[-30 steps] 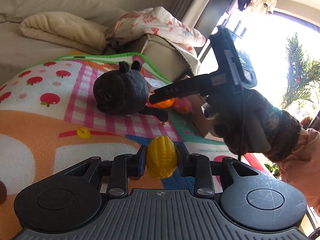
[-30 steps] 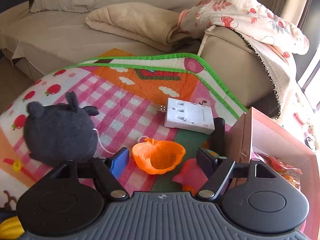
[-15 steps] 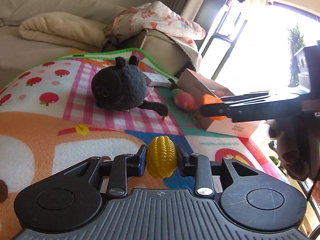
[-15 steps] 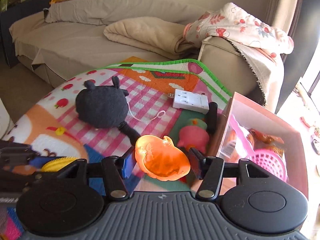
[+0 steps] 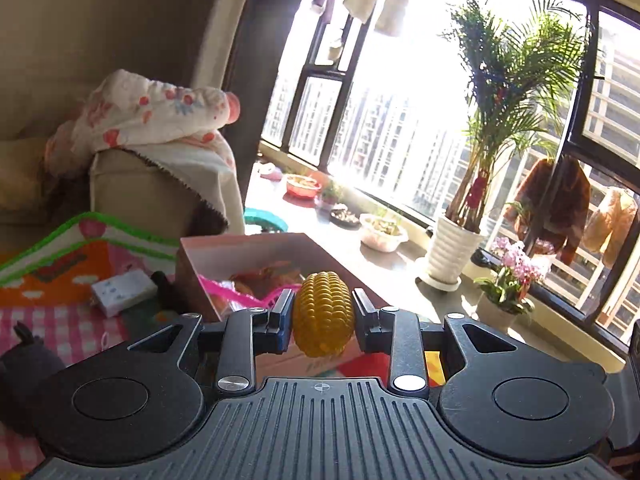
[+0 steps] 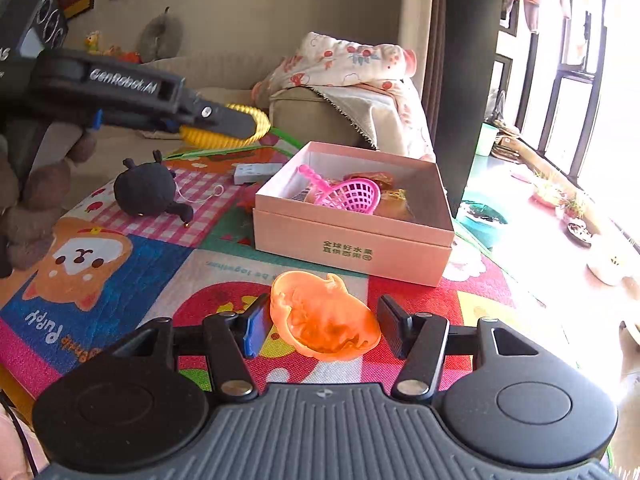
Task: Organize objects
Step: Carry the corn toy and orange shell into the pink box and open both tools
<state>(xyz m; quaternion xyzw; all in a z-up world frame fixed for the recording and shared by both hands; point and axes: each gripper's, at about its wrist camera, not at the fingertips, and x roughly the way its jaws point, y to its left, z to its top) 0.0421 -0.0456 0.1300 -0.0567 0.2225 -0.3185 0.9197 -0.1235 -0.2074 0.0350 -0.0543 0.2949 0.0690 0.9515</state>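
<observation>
Toy corn: long axis upright in the left wrist view, tapered tip at 12 o'clock, clamped at its sides by the left claw, jaws narrow. It's carried in the air, with the pink box behind it from 10 to 12 o'clock. In the right wrist view the same corn shows at 10 o'clock, long axis about level, tip toward 3 o'clock.

Orange pumpkin shell: hollow side faces up toward the camera, wider axis running 10 to 4 o'clock. The right claw has just been closing, shell between the jaws, now about half open; left pad touching the rim, contact on the right side unclear. It sits over the play mat, open pink box at 12 o'clock, black plush at 10 o'clock.
</observation>
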